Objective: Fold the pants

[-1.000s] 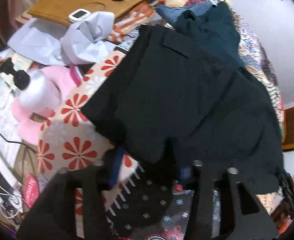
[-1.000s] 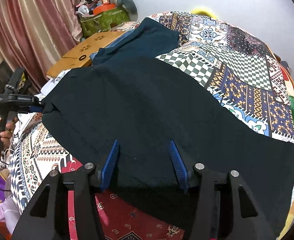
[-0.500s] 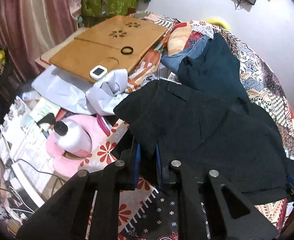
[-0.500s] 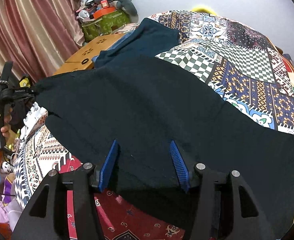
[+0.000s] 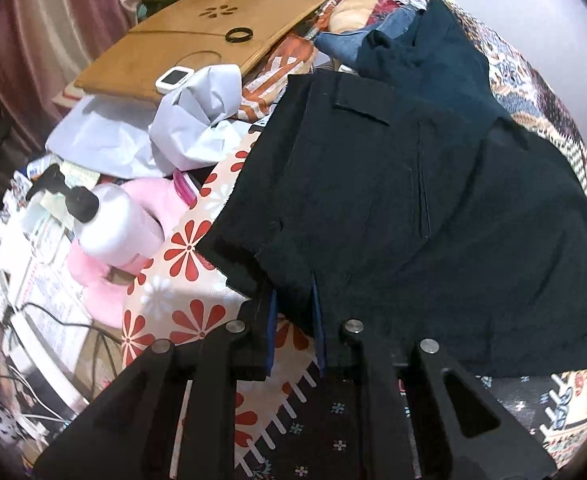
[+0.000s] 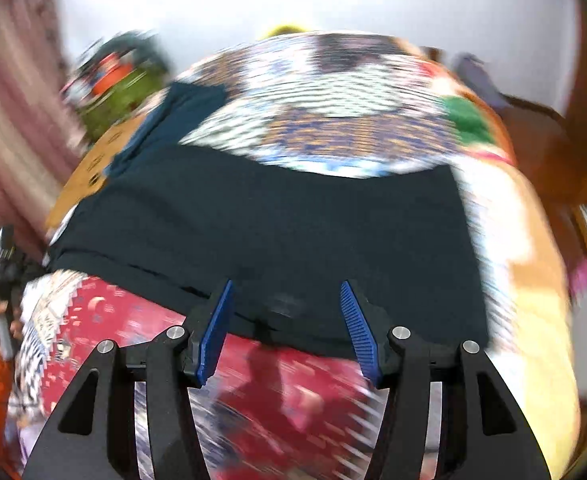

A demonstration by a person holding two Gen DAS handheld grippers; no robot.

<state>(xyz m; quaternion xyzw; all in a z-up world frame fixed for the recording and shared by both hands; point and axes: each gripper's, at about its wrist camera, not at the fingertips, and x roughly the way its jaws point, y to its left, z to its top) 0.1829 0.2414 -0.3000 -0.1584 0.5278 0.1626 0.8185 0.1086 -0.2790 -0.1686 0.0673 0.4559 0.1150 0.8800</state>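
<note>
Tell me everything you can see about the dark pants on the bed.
The pants are black or very dark navy, in a matte woven-looking cloth. They lie spread fairly flat across the patterned bedspread, a welt pocket and seams facing up. The left hand-held gripper is shut on the near waist corner. The right hand-held gripper is open at the pants' near edge. A teal garment lies at the far edge.

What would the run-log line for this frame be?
step: fold pants | left gripper: shut on black pants edge | right gripper: open above pants, holding nothing
</note>
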